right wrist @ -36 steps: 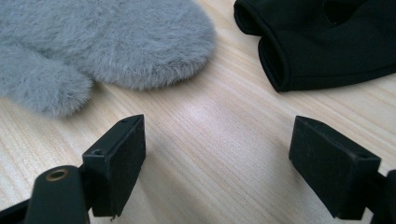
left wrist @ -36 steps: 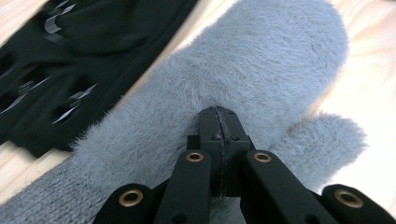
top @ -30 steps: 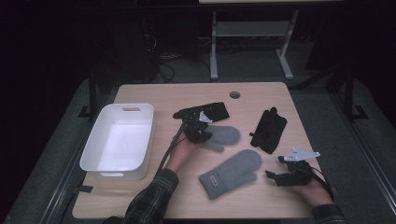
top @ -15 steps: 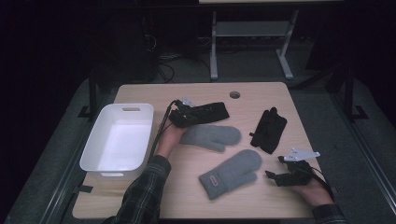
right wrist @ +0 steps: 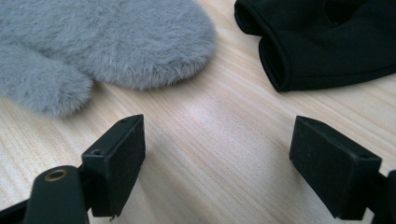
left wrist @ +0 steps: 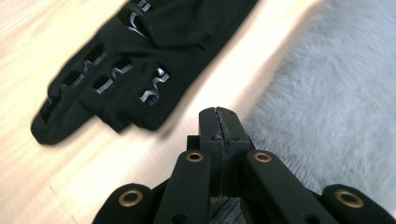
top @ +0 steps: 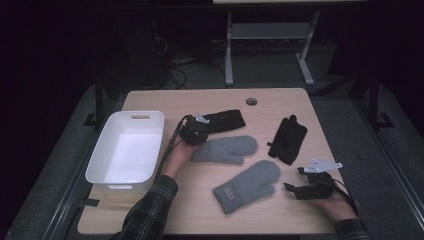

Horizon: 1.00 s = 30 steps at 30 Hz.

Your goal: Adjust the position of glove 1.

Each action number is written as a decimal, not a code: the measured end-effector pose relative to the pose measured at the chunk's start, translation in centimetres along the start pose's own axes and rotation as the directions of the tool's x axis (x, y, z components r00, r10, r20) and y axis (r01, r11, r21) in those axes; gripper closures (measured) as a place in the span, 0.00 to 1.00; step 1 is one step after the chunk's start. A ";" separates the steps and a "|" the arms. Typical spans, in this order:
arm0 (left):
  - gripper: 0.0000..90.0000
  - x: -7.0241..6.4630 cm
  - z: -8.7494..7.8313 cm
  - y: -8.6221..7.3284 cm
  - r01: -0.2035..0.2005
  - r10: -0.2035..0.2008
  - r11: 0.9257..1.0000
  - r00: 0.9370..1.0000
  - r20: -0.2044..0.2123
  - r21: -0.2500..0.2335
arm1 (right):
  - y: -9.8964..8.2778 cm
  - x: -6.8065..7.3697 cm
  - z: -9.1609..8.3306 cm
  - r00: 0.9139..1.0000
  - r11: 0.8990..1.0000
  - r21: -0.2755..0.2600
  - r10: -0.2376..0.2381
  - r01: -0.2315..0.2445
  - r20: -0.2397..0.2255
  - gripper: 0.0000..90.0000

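Grey fleece: one mitten (top: 225, 149) lies mid-table, its cuff at the left gripper (top: 194, 134), whose jaws are pressed together and seem to pinch nothing. Probably sorting gloves into the white bin (top: 100, 165); next it must open and grab. The right gripper (top: 295, 188) rests spread.

Wooden table (top: 160, 100) bears white bin (top: 125, 150), grey mittens (top: 247, 185), black gloves (top: 287, 140).

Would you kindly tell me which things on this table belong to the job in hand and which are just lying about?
Likely in the job: upper grey mitten and long black glove, either side of the shut left gripper; lower grey mitten, ahead of the open right gripper.
Just lying about: white bin; other black glove.
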<state>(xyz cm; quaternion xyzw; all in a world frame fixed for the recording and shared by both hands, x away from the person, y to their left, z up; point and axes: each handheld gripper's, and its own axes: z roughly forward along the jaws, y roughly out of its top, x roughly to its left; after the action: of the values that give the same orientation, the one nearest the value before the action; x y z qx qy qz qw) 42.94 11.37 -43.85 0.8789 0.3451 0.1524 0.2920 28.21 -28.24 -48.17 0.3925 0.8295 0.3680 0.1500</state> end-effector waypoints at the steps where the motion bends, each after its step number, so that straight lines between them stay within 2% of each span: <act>1: 0.99 -0.1 -0.2 -0.2 -0.004 0.004 1.000 1.000 -0.002 0.001 | 0.0 0.0 0.0 1.000 1.000 0.001 0.002 -0.002 -0.001 0.20; 6: 0.99 -1.2 -1.1 -1.4 -0.005 0.005 1.000 1.000 0.017 0.012 | 0.0 0.0 0.0 1.000 1.000 -0.001 -0.002 0.002 0.000 0.20; 14: 0.99 -2.6 -2.3 -2.9 -0.047 0.047 0.999 0.998 0.052 0.003 | 0.0 0.0 0.0 1.000 1.000 0.002 0.003 -0.003 -0.002 0.20; 18: 0.93 -2.6 -2.7 -2.4 -0.031 0.033 0.999 0.997 0.072 -0.029 | 0.0 0.0 0.0 1.000 1.000 -0.001 -0.002 0.002 0.000 0.20; 22: 0.86 -3.3 -2.9 -1.4 -0.038 0.044 0.997 0.994 0.100 -0.065 | 0.0 0.0 0.0 1.000 1.000 0.000 0.000 0.000 -0.001 0.20; 23: 0.82 -3.5 -2.8 -1.1 -0.055 0.063 0.996 0.992 0.113 -0.071 | 0.0 0.0 0.0 1.000 1.000 -0.001 -0.001 0.001 -0.001 0.20; 24: 0.78 -3.7 -2.8 -0.8 -0.059 0.068 0.996 0.988 0.136 -0.065 | 0.0 0.0 0.0 1.000 1.000 -0.001 -0.001 0.001 -0.002 0.20; 25: 0.74 -4.0 -2.7 -0.4 -0.065 0.077 0.995 0.986 0.149 -0.080 | 0.0 0.0 0.0 1.000 1.000 -0.002 -0.004 0.004 -0.002 0.20; 30: 0.65 -4.6 -1.9 0.6 -0.099 0.115 0.991 0.976 0.187 -0.088 | 0.0 0.0 0.0 1.000 1.000 -0.001 -0.002 0.002 -0.002 0.20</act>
<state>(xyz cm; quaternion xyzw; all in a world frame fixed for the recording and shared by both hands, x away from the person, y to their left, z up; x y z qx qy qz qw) 39.08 8.58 -42.27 0.8947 0.2613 0.0958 0.3495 28.23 -28.26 -48.17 0.3912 0.8300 0.3684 0.1498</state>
